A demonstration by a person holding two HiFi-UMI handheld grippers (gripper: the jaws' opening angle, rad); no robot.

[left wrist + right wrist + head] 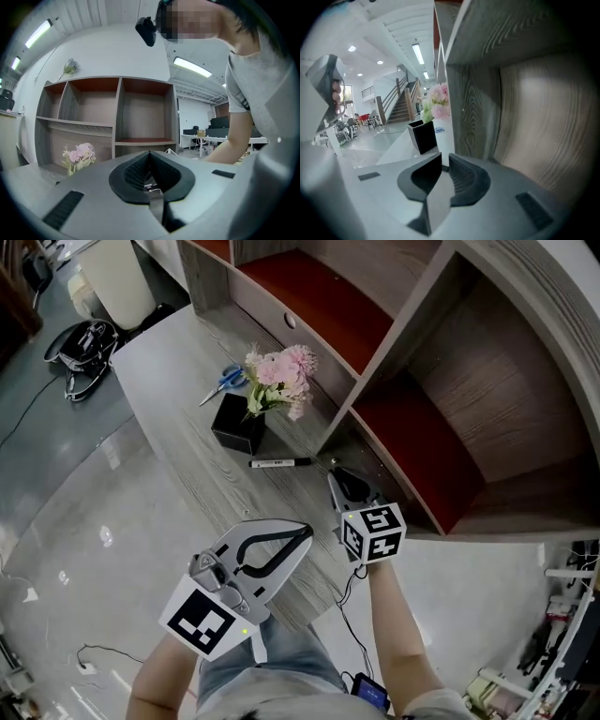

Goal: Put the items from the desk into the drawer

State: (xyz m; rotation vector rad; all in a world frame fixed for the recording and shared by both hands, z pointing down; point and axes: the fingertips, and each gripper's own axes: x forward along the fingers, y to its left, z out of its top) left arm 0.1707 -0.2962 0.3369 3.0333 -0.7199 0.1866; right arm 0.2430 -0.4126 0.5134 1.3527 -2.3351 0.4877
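On the grey wooden desk (178, 371) lie a black marker (281, 463) and blue-handled scissors (225, 381). Between them stands a black square vase (238, 424) holding pink flowers (278, 371). My right gripper (335, 474) is over the desk just right of the marker, close to the shelf upright. Its jaws stand all but together with nothing in them, and the right gripper view shows the black vase (423, 136) ahead. My left gripper (304, 531) hangs at the desk's near edge, shut and empty. In its own view the left gripper (150, 153) faces the shelves and the flowers (79, 155).
A shelf unit (412, 381) with grey walls and red-brown boards rises along the desk's right side. A white bin (117, 277) and a tangle of black cables (84, 343) sit on the floor beyond the desk's far end. The shelf upright (473, 93) is close beside the right gripper.
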